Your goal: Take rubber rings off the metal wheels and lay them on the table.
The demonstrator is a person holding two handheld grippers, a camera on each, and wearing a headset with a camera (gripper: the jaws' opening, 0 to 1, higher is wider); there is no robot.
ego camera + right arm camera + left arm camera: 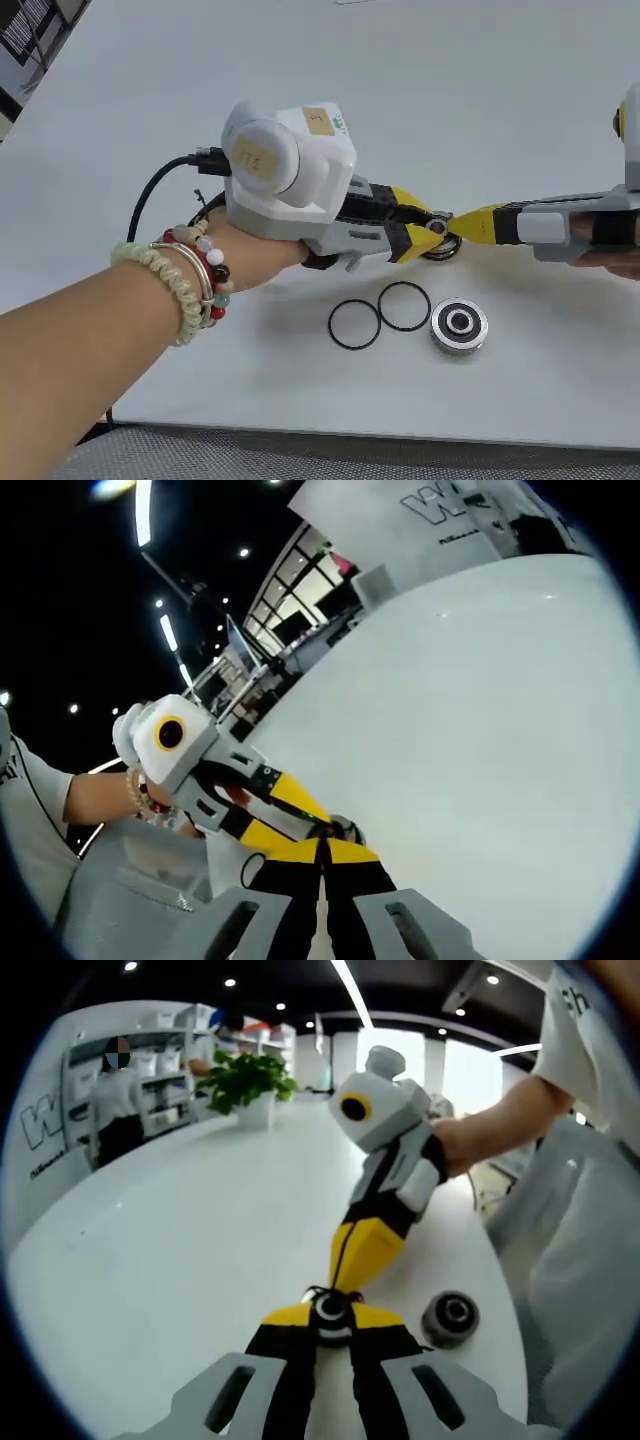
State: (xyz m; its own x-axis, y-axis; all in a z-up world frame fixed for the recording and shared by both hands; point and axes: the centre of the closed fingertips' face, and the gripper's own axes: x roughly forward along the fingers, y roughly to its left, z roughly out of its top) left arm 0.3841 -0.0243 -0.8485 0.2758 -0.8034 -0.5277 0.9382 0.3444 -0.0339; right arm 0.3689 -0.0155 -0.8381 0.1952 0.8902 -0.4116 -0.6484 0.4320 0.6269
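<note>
My left gripper (430,236) is shut on a small metal wheel (443,248) and holds it just above the white table. In the left gripper view, that wheel (330,1318) sits between my yellow-tipped jaws. My right gripper (457,226) comes in from the right, its tips meeting the wheel and shut on a thin black rubber ring (337,1255) that stretches off the wheel. The right gripper view shows its shut jaws (322,846) against the wheel (347,830). Two loose rubber rings (354,324) (404,305) lie flat on the table. A bare metal wheel (459,325) rests beside them.
The white table (450,90) spreads wide beyond the grippers, and its front edge (300,430) is near me. A black cable (150,195) trails from the left gripper. A potted plant (245,1080) stands far off on the table, and a person (115,1110) is by shelves.
</note>
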